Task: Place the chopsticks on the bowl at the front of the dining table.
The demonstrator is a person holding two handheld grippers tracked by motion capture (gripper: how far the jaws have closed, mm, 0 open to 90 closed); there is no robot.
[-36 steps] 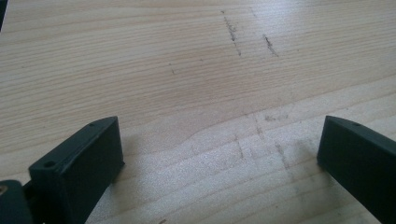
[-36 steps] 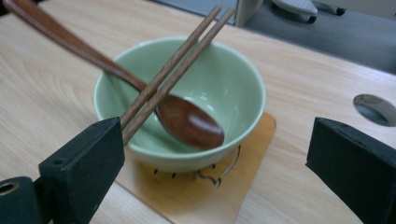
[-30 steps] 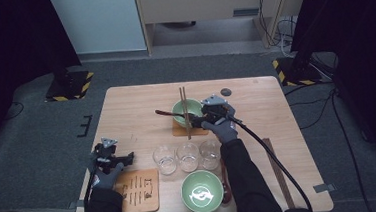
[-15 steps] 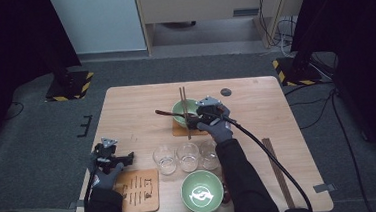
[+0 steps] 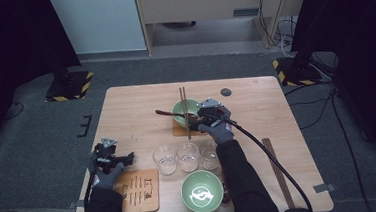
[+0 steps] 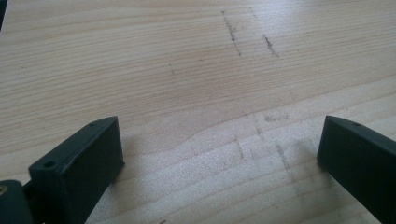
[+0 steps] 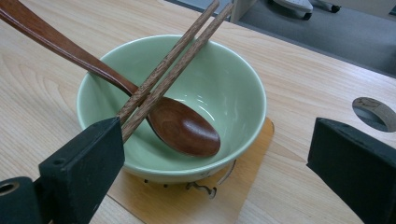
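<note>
Two green bowls: far one (image 5: pixel 187 109) at table centre, near one (image 5: pixel 201 192) at front edge. Three clear glasses in row: left (image 5: pixel 164 158), middle (image 5: pixel 188 154), right (image 5: pixel 209 153). One pair wooden chopsticks (image 5: pixel 184 106) across far bowl. One wooden spoon (image 5: pixel 172 114) in far bowl. Two wooden coasters: one (image 5: pixel 180 130) under far bowl, one printed (image 5: pixel 140 190) near left. Two grippers: left (image 5: pixel 113 156), right (image 5: pixel 200 119).

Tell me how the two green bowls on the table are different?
The far bowl holds a brown wooden spoon with chopsticks laid across its rim; the near bowl holds neither. The far bowl sits on a thin wooden coaster by the open right gripper; the near bowl stands at the table's near edge. The near bowl shows a white pattern inside; the far bowl's inside looks plain. Both are round, pale green and upright.
</note>
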